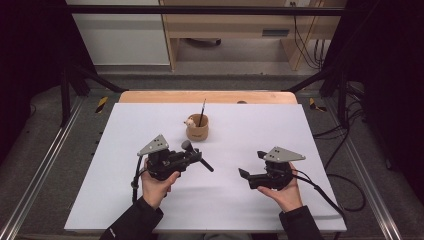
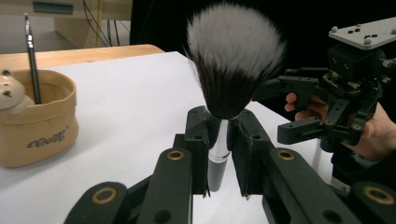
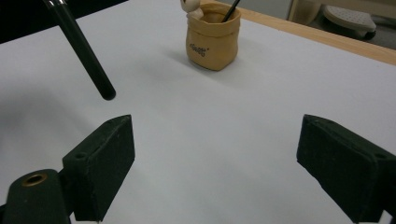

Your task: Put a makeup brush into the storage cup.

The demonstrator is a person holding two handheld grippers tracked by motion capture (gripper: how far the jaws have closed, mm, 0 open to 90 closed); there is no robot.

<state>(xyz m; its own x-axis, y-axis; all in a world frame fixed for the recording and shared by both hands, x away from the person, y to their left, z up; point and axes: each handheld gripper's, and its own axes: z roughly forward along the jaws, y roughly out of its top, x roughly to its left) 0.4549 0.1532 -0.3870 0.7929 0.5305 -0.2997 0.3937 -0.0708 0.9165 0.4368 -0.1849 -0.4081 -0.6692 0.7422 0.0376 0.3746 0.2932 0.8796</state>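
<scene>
Pinching the makeup brush (image 2: 233, 51) at its silver neck with the left claw (image 2: 223, 126), left of centre in the high view; fluffy head above the pads in the left gripper view, dark handle poking out the other side toward the middle of the frame. Spread wide and empty on the right claw (image 3: 222, 154), at lower right of centre in the high view, with only the white surface (image 1: 125, 200) between its pads.

Probably next: dropping the brush into the tan holder (image 1: 197, 129) at upper centre, well apart from both claws.

To do it well:
- Keep the pinch firm on the metal neck; smooth there, likely to slip or swivel.
- Swing the handle end down first, bristles up, before moving toward the upper centre.
- Line up over the holder's open mouth from above, not from the side; looks soft-walled and light, so likely to tip if nudged.
- Aim for the free part of the opening, away from the thin brush (image 1: 202, 111) leaning inside and the small pale figure (image 1: 189, 121) at the rim's left.
- Lower until the handle is well inside, and only then ease the pads apart.
- Hold the right claw near the holder's wall to steady it if needed, clear of the handle tip now at upper left in the right gripper view.
</scene>
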